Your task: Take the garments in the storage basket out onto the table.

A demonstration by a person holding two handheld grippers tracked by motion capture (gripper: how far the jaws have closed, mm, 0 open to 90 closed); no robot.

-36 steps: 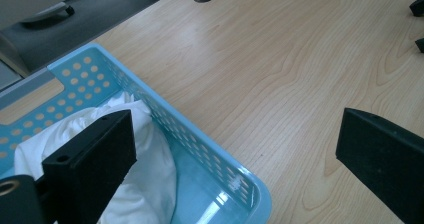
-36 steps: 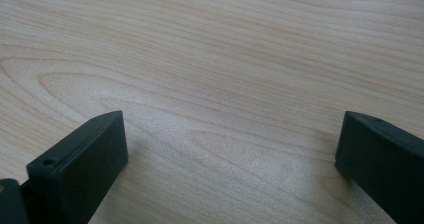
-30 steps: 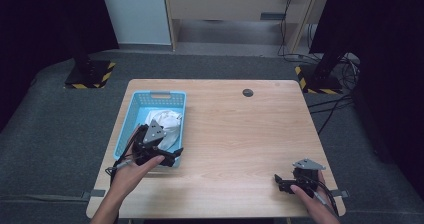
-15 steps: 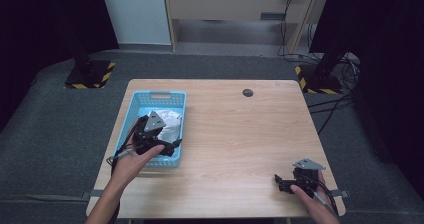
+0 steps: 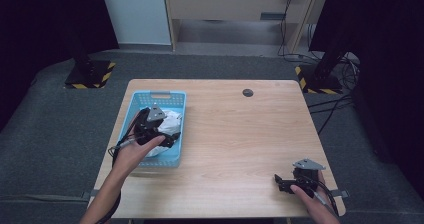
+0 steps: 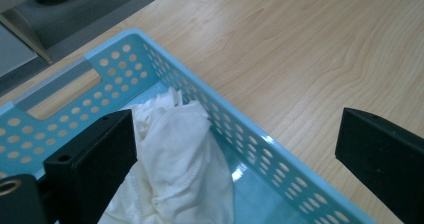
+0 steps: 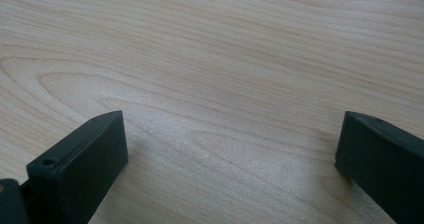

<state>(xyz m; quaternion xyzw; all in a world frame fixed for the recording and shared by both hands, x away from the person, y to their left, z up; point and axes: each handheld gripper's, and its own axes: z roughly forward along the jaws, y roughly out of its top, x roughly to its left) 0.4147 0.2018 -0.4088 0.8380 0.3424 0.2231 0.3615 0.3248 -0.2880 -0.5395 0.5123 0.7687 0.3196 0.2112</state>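
At the left of the desk point(image 5: 240, 134), the left hand-held gripper point(image 5: 159, 129) hangs over the blue basket point(image 5: 131, 115), jaws spread wide above the crumpled white cloth point(image 6: 175, 164) lying inside. Near the front right corner, the right hand-held gripper point(image 5: 286, 183) rests, jaws apart, gripping nothing.

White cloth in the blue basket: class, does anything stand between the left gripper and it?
Nothing visible does. The left gripper hangs open over the blue basket, and the white cloth lies uncovered just ahead of one jaw.
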